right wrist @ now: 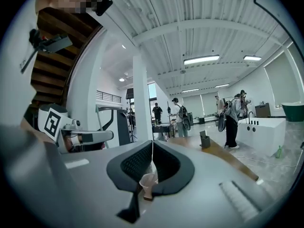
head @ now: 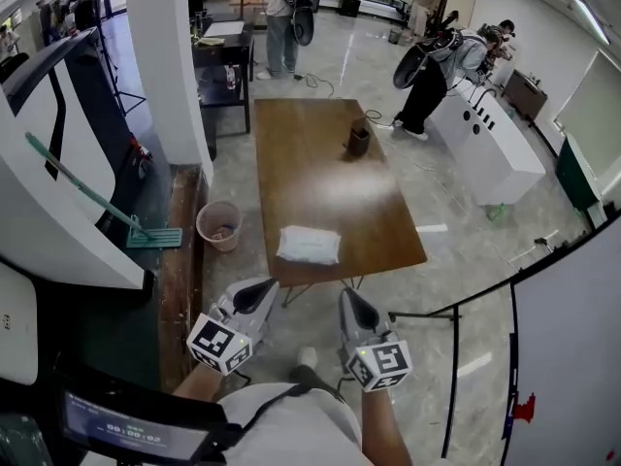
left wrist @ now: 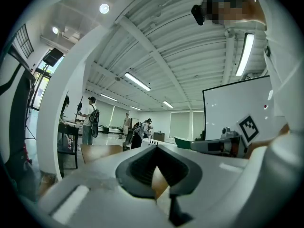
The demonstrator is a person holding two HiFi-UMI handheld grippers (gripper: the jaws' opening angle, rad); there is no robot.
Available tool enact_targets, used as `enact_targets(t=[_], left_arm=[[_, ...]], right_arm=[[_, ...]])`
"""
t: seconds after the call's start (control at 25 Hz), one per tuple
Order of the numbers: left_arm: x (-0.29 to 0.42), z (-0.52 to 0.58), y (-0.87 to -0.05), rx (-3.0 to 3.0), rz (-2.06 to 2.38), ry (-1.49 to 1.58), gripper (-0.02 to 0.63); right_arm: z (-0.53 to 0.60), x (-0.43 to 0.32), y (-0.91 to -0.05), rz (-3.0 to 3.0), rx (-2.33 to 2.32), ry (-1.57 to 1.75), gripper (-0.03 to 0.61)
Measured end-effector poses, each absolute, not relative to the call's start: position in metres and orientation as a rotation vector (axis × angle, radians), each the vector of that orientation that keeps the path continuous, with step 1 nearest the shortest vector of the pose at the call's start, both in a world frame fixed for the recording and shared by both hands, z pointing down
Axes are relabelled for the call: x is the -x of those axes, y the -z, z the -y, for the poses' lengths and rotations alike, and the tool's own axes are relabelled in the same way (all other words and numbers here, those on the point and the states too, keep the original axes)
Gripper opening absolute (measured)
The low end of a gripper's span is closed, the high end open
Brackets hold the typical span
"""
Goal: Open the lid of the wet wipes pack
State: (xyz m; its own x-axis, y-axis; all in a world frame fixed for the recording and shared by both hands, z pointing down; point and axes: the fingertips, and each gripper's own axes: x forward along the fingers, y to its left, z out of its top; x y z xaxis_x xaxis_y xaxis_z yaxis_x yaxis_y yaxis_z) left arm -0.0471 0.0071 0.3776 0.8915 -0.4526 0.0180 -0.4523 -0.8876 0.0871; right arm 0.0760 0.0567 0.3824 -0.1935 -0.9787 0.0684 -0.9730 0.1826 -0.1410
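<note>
left gripper [head: 265, 287]: lower centre of frame, jaws pressed together, holding nothing; short of the table, well apart from the pack.
right gripper [head: 346, 295]: just right of it, jaws likewise closed and empty, pointed level toward the table.
wet wipes pack [head: 309, 245]: flat on the wooden table [head: 320, 153], near its close edge, centre of frame, untouched; lid too small to make out.
stage: judged as approach only; lid not yet opened.
risk, shut jaws: liable to shove the pack instead of pinching the flap if brought in closed; worth parting first.
risk, light pack: looks soft and light; likely to lift or slide whole if tugged by the lid with nothing pinning it down.
risk, table edge: sits close to the edge; prone to slip off if nudged toward the lower frame.
risk, flap side: cannot tell which end opens; apt to crumple the wrapper if gripped at the wrong spot.
</note>
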Motion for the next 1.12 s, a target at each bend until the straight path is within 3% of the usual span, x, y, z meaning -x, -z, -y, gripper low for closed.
enact_targets(t=[0.68,1.12], left_arm=[[-0.050,0.069,-0.392,-2.923,0.919,-0.116,0.004],[-0.049,0.112,-0.422,-2.881,0.975,-0.222,0.005]], right_arm=[[0.051,-0.149,-0.436,-2.750,1.669,0.275,0.012],[0.099,-0.148,-0.462,-2.830,1.579,0.312,0.012]])
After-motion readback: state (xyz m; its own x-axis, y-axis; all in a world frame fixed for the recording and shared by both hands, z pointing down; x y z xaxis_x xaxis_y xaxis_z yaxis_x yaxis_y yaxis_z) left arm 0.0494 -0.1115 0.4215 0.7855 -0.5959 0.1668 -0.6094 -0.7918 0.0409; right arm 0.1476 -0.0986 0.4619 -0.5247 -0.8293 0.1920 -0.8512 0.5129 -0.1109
